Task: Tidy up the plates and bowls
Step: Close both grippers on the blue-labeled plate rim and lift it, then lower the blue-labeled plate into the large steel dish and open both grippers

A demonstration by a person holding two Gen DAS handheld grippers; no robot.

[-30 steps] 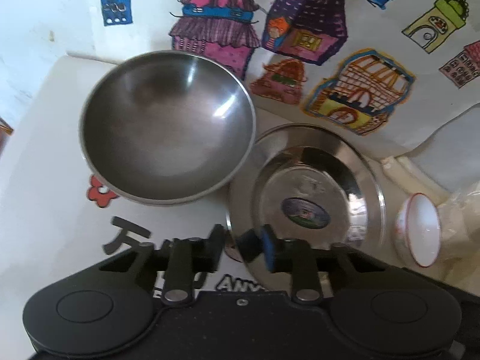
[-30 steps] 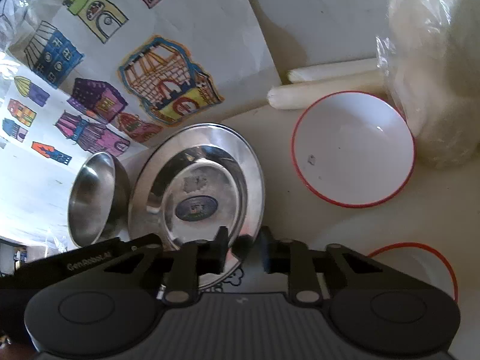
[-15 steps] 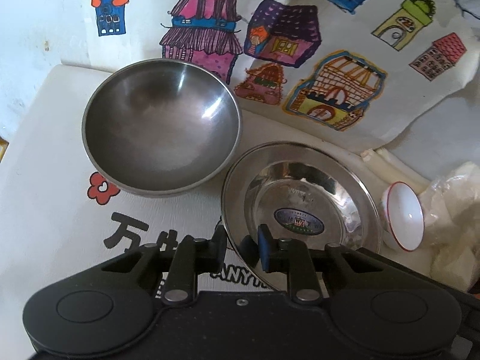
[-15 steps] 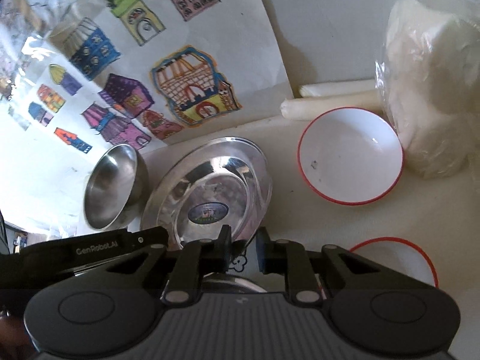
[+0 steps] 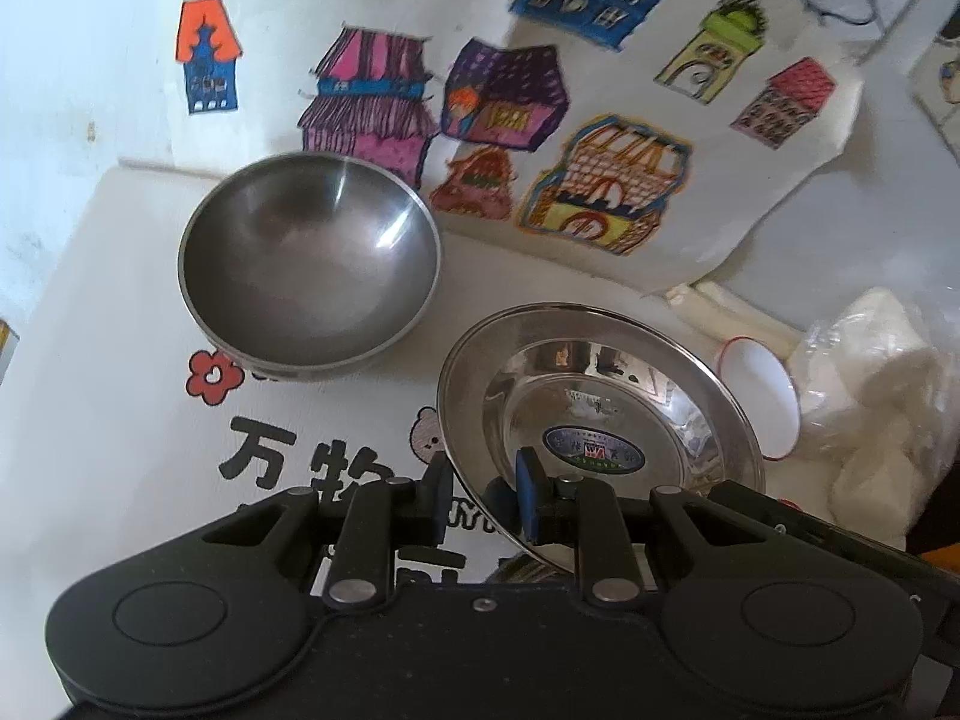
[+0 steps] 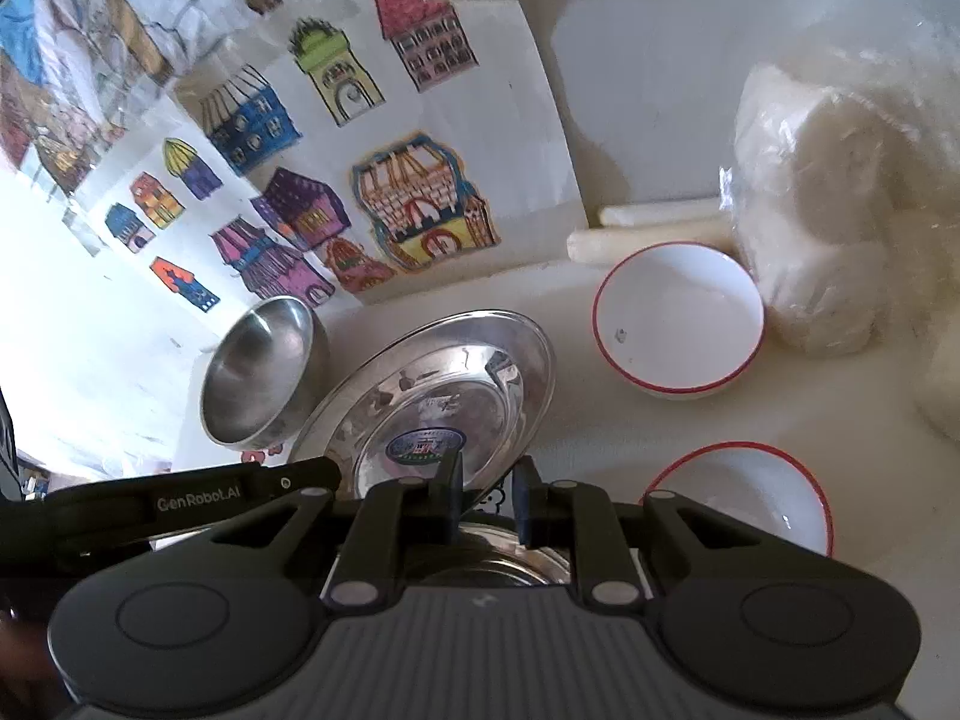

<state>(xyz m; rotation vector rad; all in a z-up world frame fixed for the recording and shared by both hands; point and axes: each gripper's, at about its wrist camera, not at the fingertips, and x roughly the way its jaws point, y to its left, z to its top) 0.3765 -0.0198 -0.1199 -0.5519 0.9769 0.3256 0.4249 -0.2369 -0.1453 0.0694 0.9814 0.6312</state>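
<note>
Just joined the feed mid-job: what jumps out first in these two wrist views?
The shiny steel plate with a blue sticker, tilted, its rim pinched between both the left gripper and the right gripper. A deep steel bowl sits beside it before bright drawings of houses; two red-rimmed white bowls lie on its other side.

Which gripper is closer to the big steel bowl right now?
Left. The left gripper clamps the steel plate's rim on the side facing the steel bowl; the right gripper grips the plate's far rim.
</note>
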